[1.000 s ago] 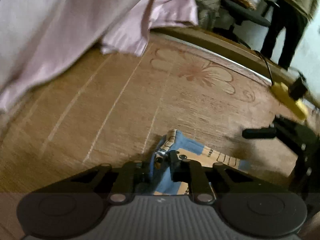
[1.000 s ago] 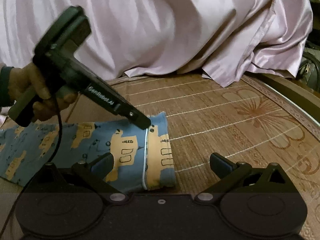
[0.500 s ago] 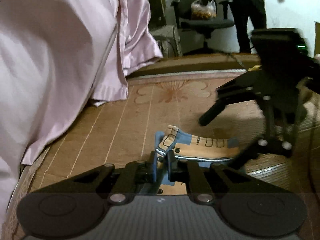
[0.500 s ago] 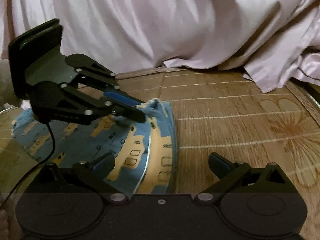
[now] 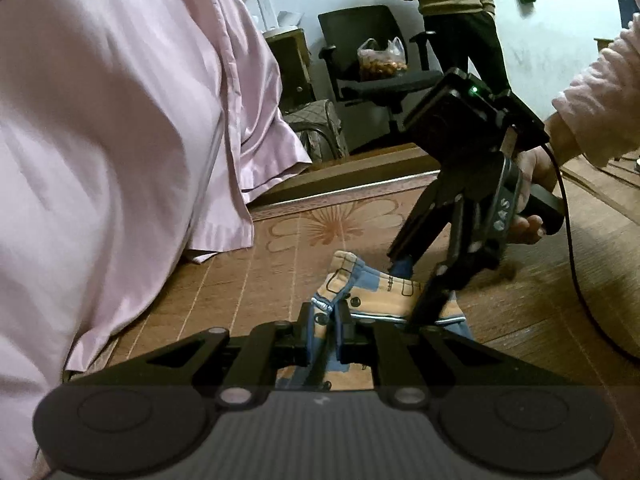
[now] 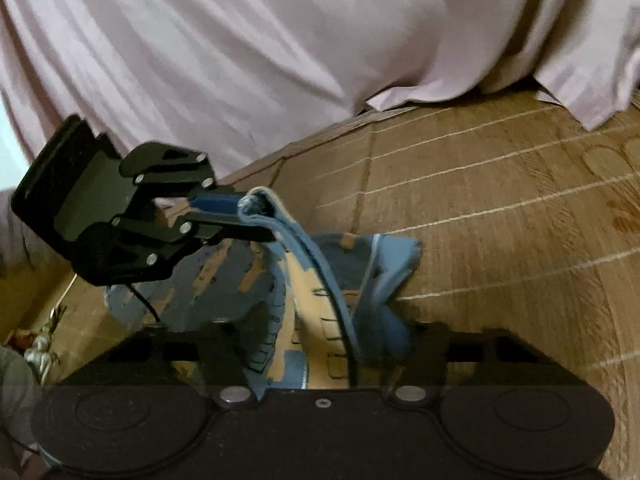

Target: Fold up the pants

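The blue pants [image 5: 384, 292] with a tan print hang bunched above the woven mat [image 5: 248, 280], held between both grippers. My left gripper [image 5: 325, 320] is shut on a hemmed edge of the pants. In the right wrist view the left gripper [image 6: 248, 220] holds that edge up at the left. My right gripper [image 5: 408, 288], in a hand with a pink sleeve, pinches the fabric just to the right. In its own view the pants [image 6: 312, 280] drape over the right gripper [image 6: 320, 344] and hide its fingertips.
A pink satin sheet [image 5: 120, 160] hangs along the left and fills the back [image 6: 280, 40] of the right wrist view. Beyond the mat's edge stand an office chair [image 5: 372, 60] with a bag and a person [image 5: 452, 0]. A black cable [image 5: 576, 280] trails at the right.
My right gripper, open over the flat pants before, has come down and shut on the fabric. The left gripper has raised its edge, so the pants have lifted and bunched.
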A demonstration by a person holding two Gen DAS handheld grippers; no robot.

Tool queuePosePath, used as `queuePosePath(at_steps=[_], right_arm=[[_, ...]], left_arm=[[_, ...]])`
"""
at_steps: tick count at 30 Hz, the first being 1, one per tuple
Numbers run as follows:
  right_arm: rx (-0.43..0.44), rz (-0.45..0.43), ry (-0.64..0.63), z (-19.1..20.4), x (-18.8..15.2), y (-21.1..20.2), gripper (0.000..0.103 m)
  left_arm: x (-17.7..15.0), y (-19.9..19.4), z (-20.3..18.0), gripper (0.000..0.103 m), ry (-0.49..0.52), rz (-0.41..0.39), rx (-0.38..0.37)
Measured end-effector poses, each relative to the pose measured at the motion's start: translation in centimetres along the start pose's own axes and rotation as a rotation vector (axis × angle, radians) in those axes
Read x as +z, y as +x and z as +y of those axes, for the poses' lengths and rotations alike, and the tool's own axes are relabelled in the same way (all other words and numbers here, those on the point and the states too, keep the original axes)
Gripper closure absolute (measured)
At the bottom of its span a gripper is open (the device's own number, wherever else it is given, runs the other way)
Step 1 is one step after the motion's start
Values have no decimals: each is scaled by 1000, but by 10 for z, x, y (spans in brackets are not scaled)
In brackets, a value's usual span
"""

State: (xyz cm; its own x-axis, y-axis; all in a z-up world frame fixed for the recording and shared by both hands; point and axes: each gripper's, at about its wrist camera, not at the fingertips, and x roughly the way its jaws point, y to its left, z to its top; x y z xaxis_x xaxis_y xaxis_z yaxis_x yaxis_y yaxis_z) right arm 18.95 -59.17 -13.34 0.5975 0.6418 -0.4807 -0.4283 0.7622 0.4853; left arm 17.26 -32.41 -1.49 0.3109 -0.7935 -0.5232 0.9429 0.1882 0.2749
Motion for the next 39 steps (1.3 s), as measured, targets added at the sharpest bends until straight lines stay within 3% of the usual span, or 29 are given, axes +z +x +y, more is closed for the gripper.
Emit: queuePosePath(at_steps=[2, 7, 12, 20, 24, 26, 31, 39], right_arm=[[-23, -5, 22, -2, 0, -4, 79], [-83, -18, 11, 7, -2, -11, 89], [-191, -6, -39, 25, -6, -8, 91], [-407, 23, -215, 60, -16, 9, 92], [-497, 27, -267, 80, -16, 15, 93], [-533, 27, -310, 94, -15, 19, 94], [-570, 28, -391, 135, -13, 32, 94], [-527, 58, -526, 211, -16, 77, 94]], left_arm=[[-1, 0, 1, 92, -11, -3, 4], [-3, -1, 2, 92, -32, -4, 7], [-2, 8, 8, 85, -90, 50, 11], [-12, 22, 41, 84, -319, 155, 31], [-21, 14, 61, 73, -524, 172, -31], [-26, 10, 73, 73, -645, 175, -80], [-40, -14, 93, 73, -861, 156, -141], [-74, -64, 99, 69, -1081, 97, -140]])
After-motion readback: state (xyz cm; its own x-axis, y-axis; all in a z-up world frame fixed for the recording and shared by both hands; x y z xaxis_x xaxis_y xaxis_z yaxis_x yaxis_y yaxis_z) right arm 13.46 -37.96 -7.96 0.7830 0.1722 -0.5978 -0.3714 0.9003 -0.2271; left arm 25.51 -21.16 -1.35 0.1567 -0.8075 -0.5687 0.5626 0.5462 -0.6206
